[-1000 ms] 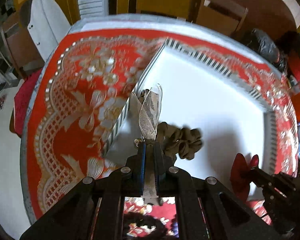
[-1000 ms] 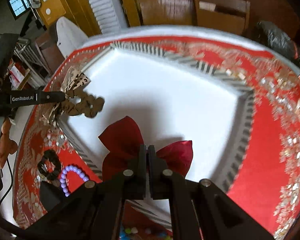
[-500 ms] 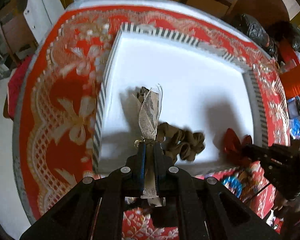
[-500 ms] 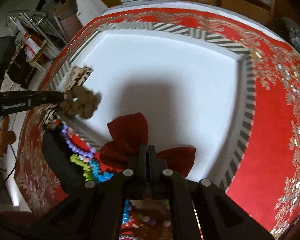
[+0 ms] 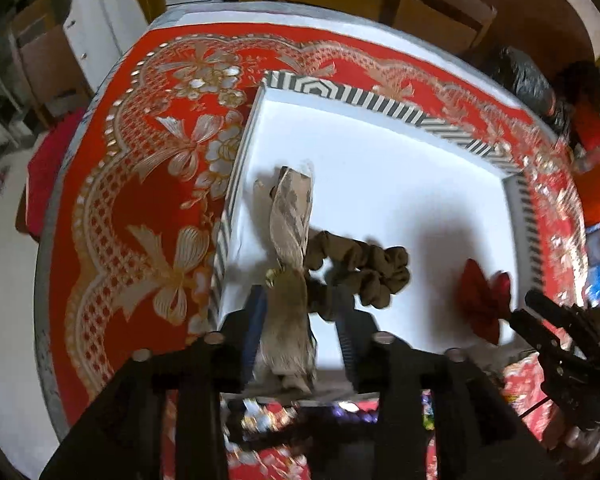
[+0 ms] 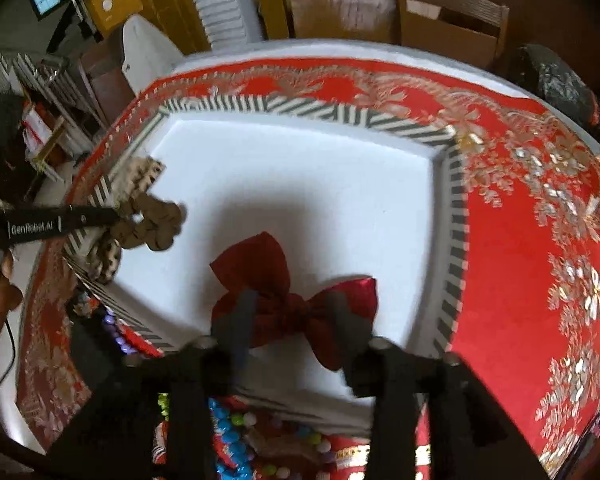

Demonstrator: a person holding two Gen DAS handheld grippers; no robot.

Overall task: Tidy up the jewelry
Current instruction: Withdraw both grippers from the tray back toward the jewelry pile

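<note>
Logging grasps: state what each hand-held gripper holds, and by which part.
Nothing is clamped. The left hand-held gripper is open around the scrunchie ribbon; the right hand-held gripper is open around the red bow knot.

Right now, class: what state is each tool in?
Left tool: open, fingers either side of the beige ribbon scrunchie.
Right tool: open, fingers either side of the red bow.
</note>
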